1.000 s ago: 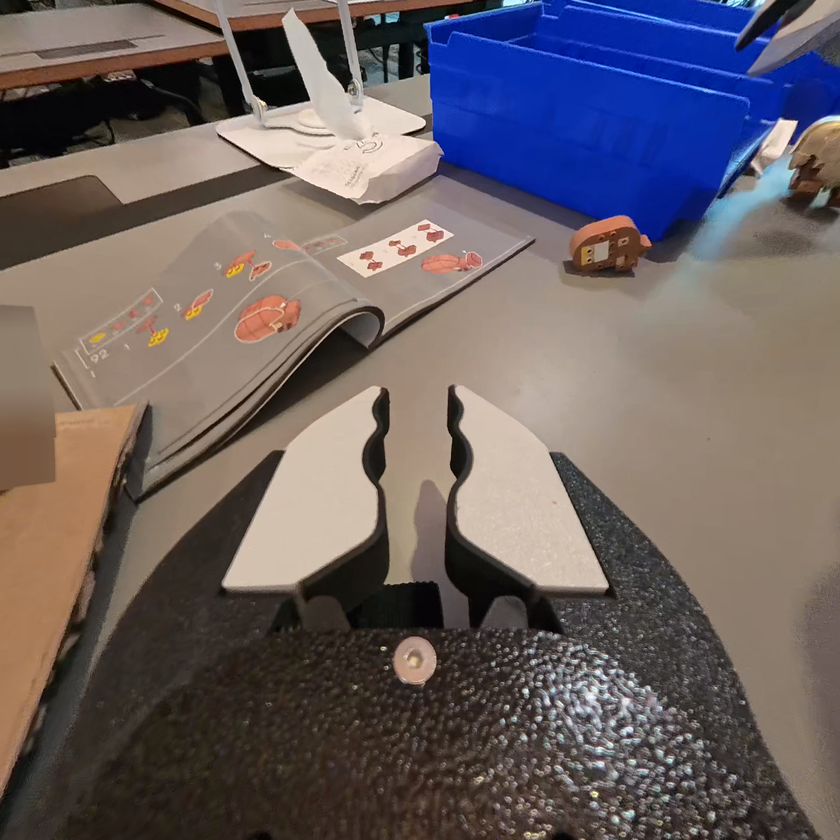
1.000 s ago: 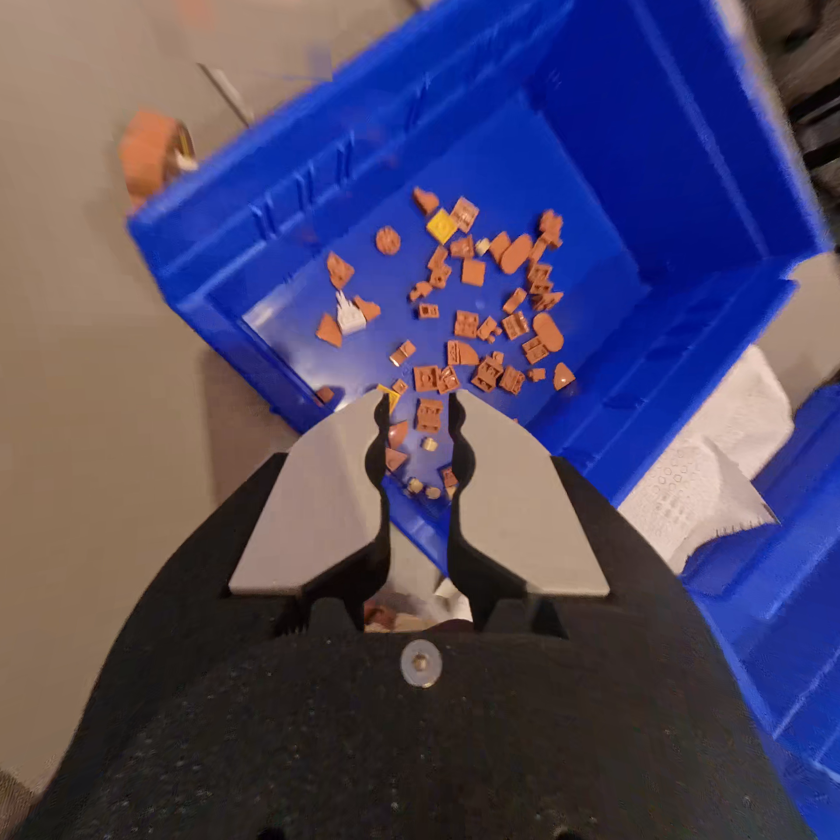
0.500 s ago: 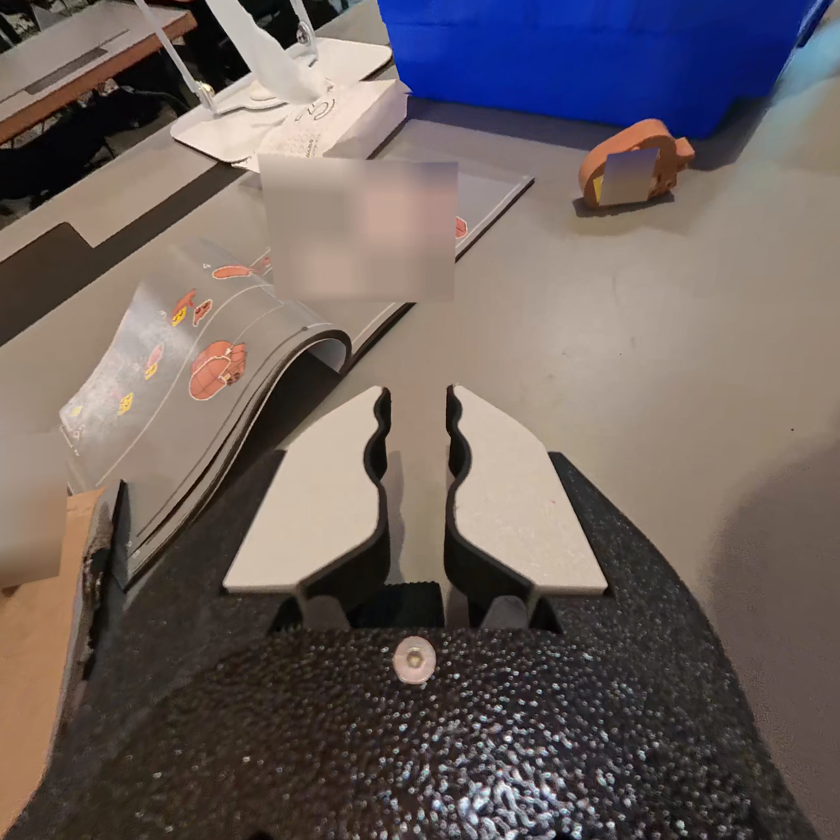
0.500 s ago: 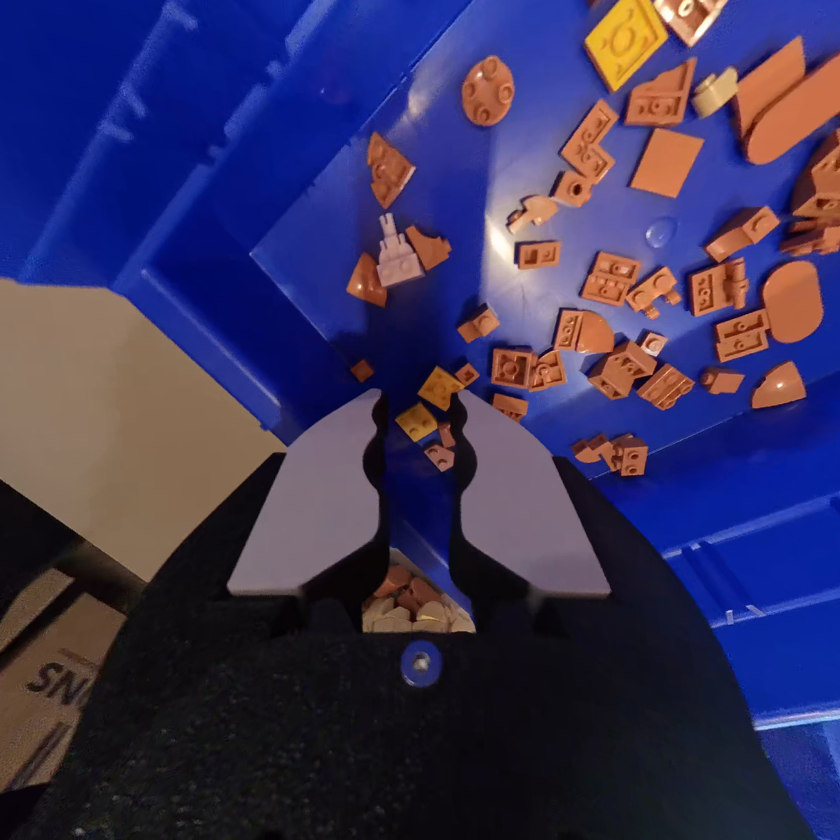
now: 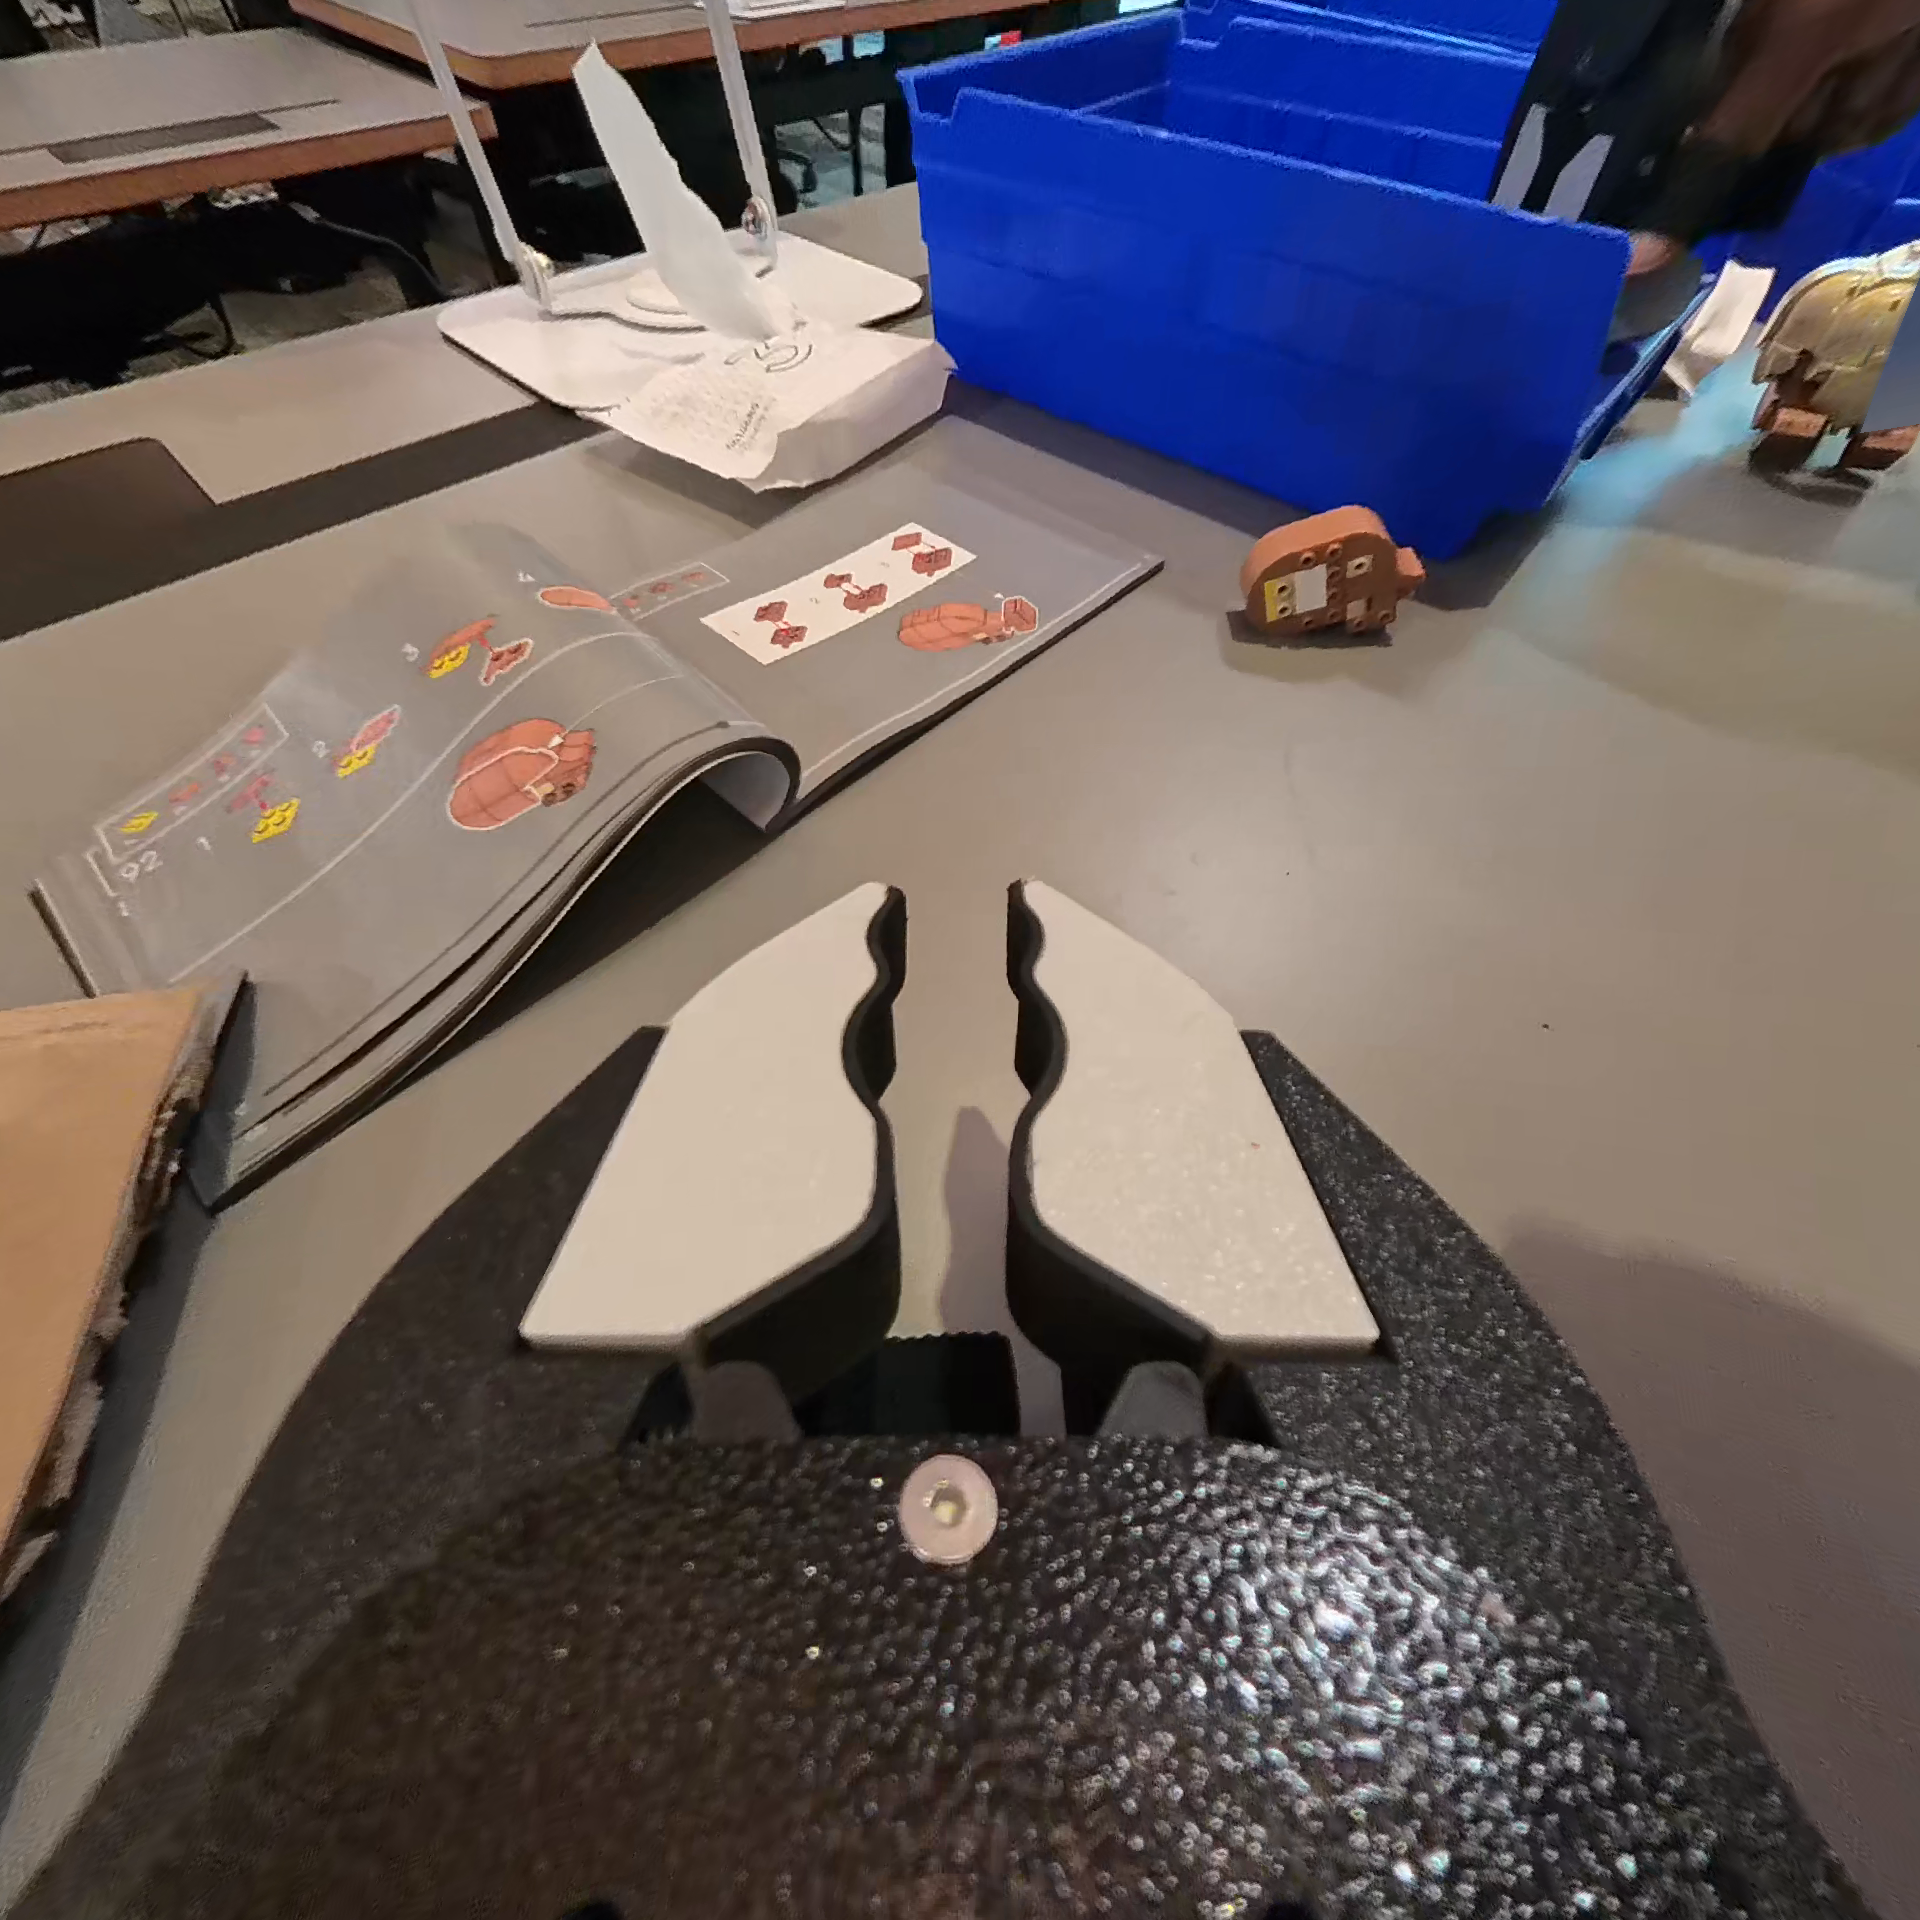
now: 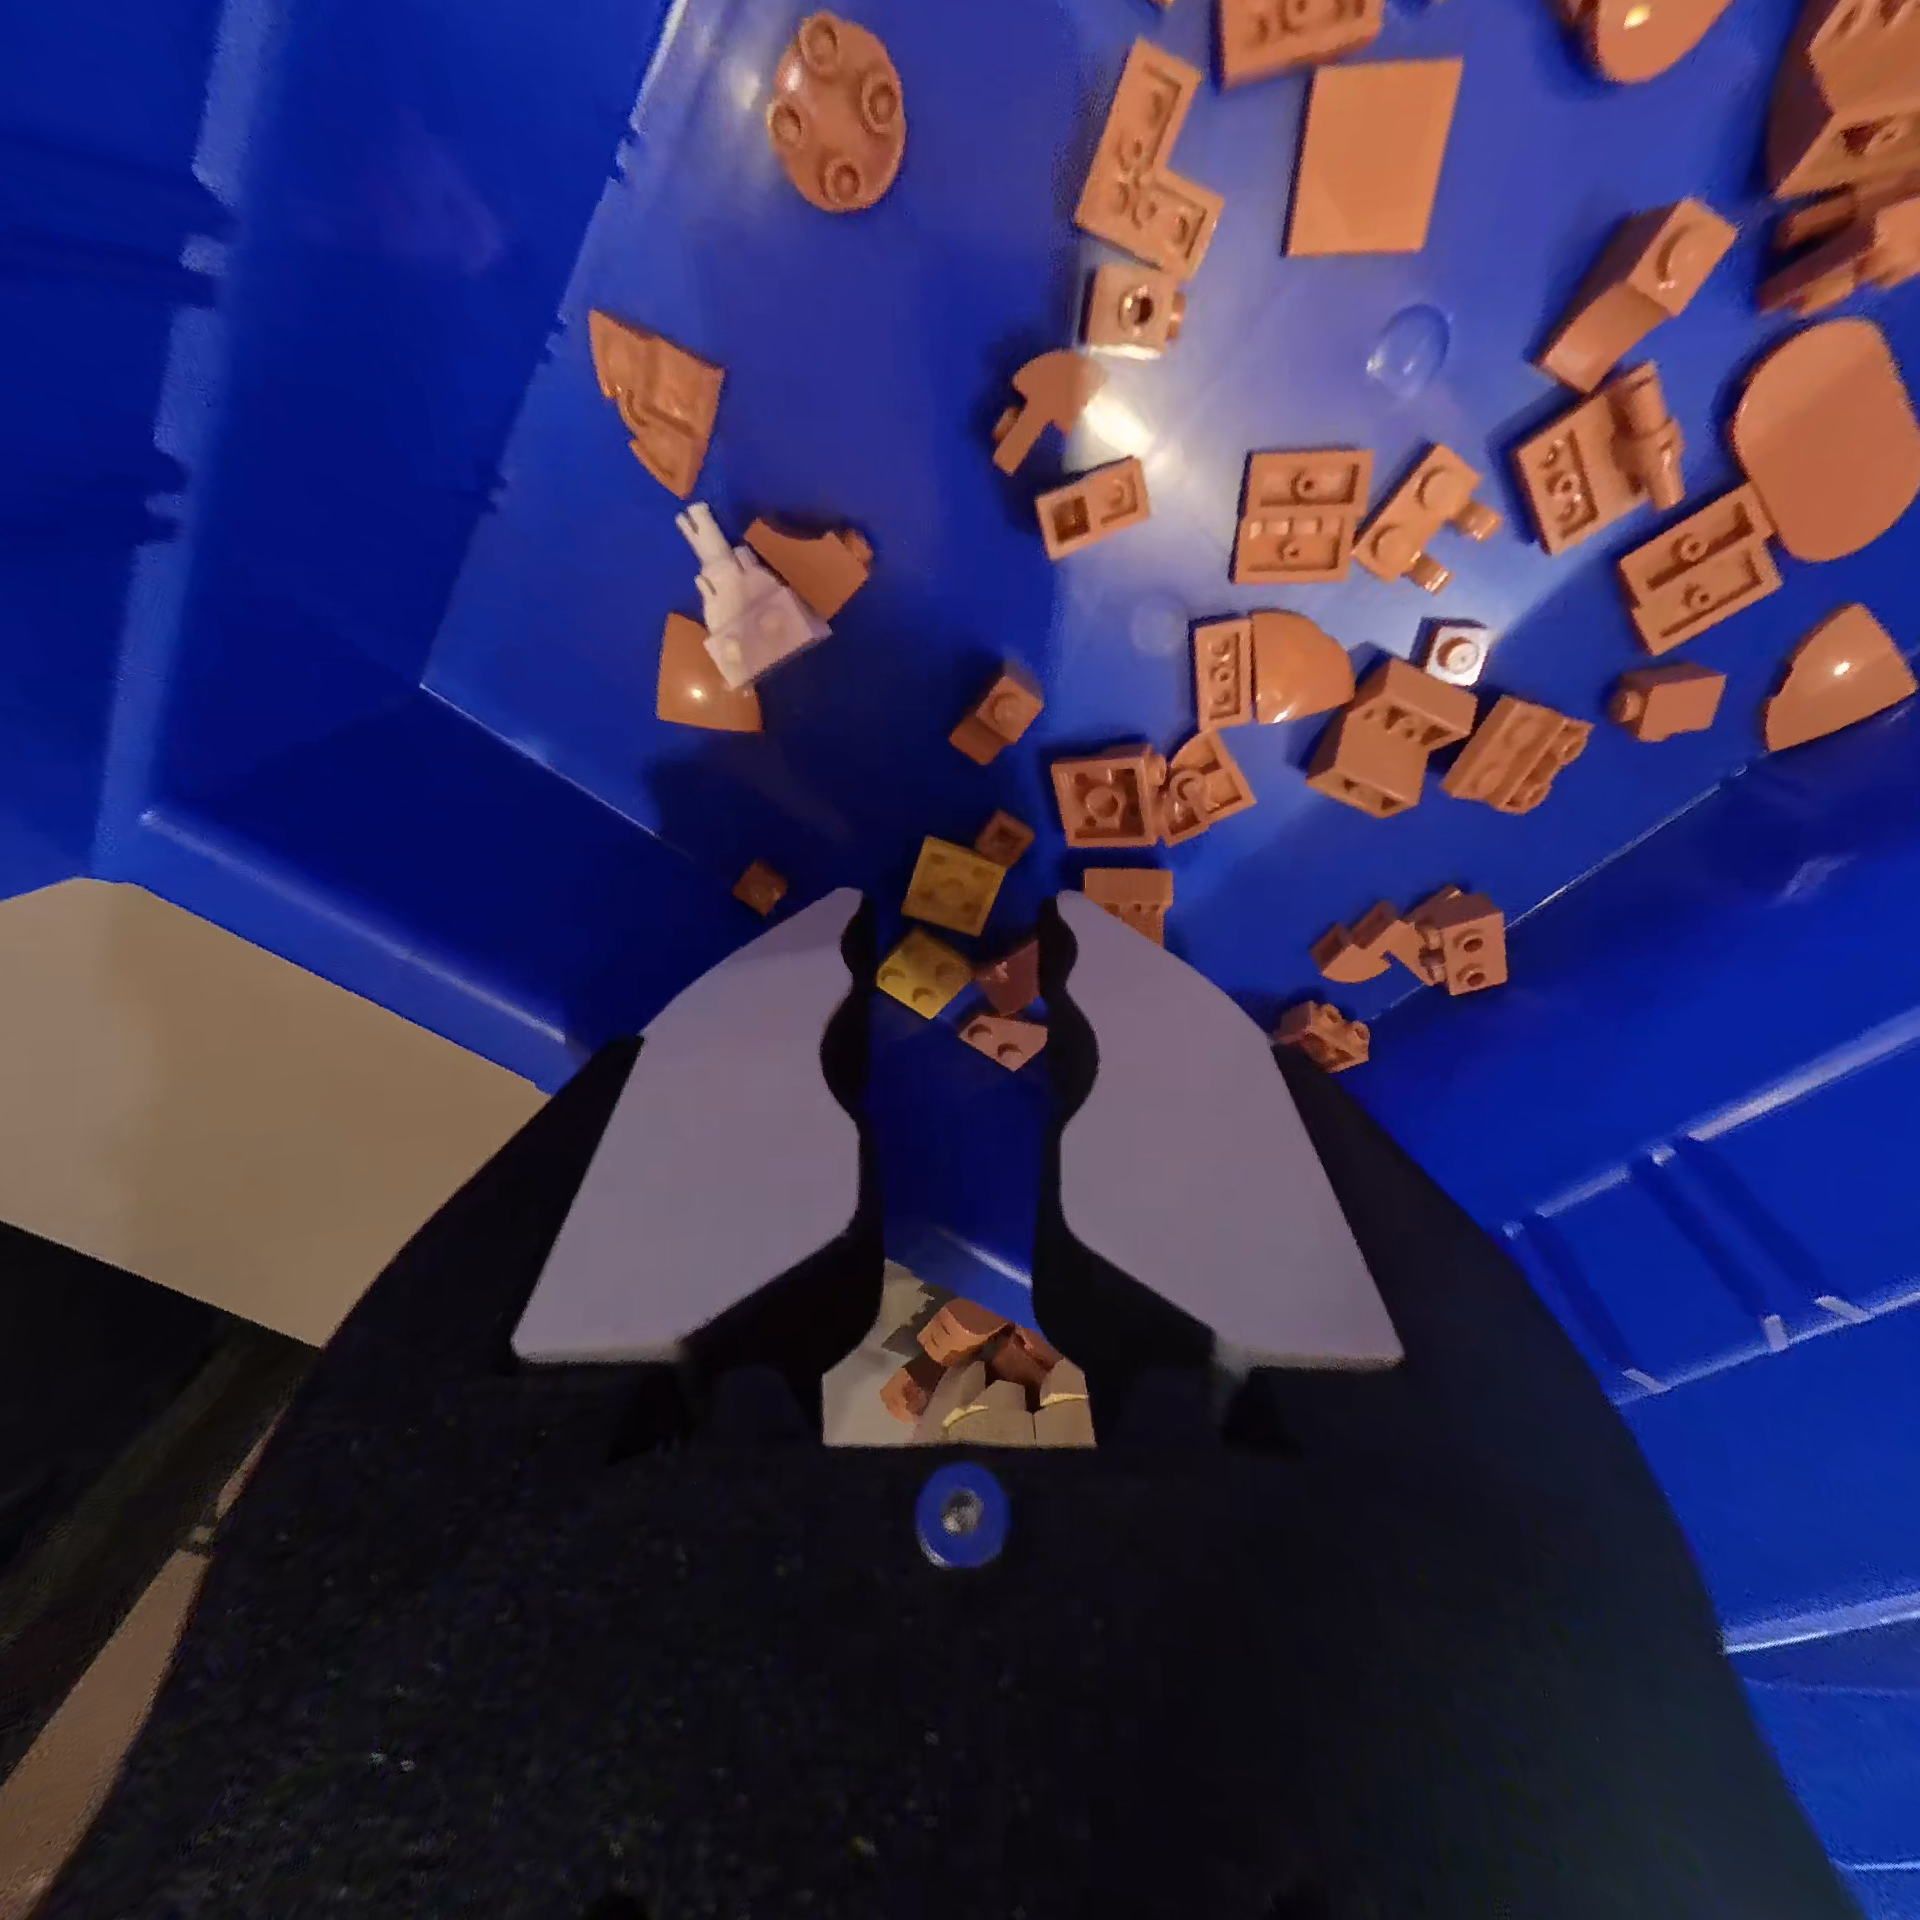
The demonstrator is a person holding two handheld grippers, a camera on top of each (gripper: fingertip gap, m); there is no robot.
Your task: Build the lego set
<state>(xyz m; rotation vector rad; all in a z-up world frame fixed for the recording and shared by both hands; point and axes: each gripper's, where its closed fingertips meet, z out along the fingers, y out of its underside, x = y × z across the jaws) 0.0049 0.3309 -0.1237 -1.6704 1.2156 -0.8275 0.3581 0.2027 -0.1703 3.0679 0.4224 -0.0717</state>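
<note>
your right gripper (image 6: 956, 914) hangs narrowly open over yellow plates (image 6: 951, 881) in the blue bin (image 6: 312, 520); your left gripper (image 5: 956, 894) idles, narrowly open and empty, above the table (image 5: 1455, 935) beside the booklet (image 5: 520, 748).

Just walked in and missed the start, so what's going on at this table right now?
A person is working with two handheld grippers over a brick-building set. The right gripper is down inside a blue bin, jaws open over two yellow plates among scattered brown bricks, gripping nothing. The left gripper hovers open and empty over the grey table, beside an open instruction booklet. A partly built brown model lies by the bin.
</note>
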